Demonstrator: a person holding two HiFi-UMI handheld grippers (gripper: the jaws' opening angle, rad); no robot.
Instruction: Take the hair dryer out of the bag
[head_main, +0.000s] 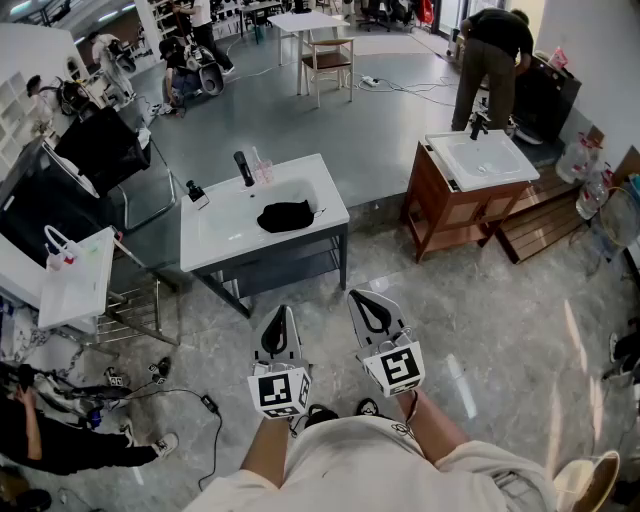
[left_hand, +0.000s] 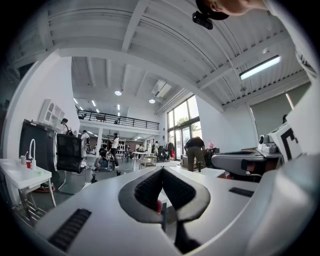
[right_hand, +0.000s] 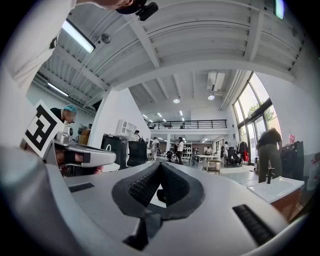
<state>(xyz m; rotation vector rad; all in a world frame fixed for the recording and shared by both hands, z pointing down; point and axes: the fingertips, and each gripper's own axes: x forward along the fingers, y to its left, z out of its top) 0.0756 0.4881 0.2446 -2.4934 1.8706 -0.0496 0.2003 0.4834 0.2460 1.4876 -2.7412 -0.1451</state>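
While the person holds both tools level and side by side, the left gripper (head_main: 282, 318) has its jaws pressed together on nothing, and the right gripper (head_main: 364, 300) is likewise closed and empty. Well ahead at 12 o'clock, the black bag (head_main: 285, 216) lies crumpled in the basin of the white surface (head_main: 215, 250), a black faucet (head_main: 243, 168) standing at its 10 o'clock. The hair dryer cannot be made out from here.

Matt cloth bag (head_main: 285, 216), glossy floor (head_main: 480, 330)
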